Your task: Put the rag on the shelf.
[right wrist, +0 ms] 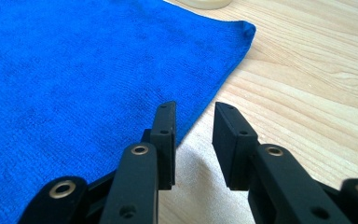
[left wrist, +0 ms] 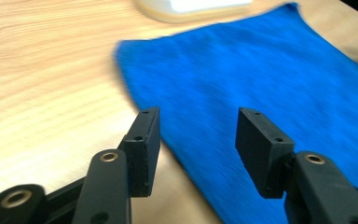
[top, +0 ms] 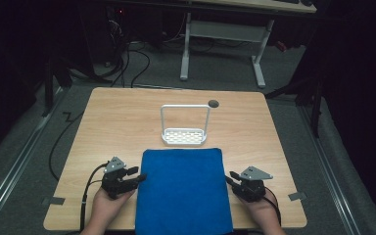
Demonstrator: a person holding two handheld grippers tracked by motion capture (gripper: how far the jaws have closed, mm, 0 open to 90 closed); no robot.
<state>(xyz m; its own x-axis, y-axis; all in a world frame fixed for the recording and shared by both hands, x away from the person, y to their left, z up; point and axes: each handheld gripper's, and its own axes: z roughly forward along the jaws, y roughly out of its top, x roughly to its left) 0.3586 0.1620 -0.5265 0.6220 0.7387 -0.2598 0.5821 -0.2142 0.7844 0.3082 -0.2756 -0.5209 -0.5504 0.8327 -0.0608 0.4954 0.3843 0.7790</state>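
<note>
While the blue towel lies flat on the near middle of the tabletop, its near edge hanging over the rim, the left gripper sits at its left edge with jaws spread wide and nothing between them, and the right gripper sits at its right edge, jaws narrowly parted and empty; a white rack stands just beyond the towel's far edge

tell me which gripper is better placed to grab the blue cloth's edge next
Left, by a hedged call. The left gripper has wide-open jaws already straddling the blue cloth at its edge. The right gripper sits at the opposite edge, jaws narrower, the gap over bare table beside the cloth.
</note>
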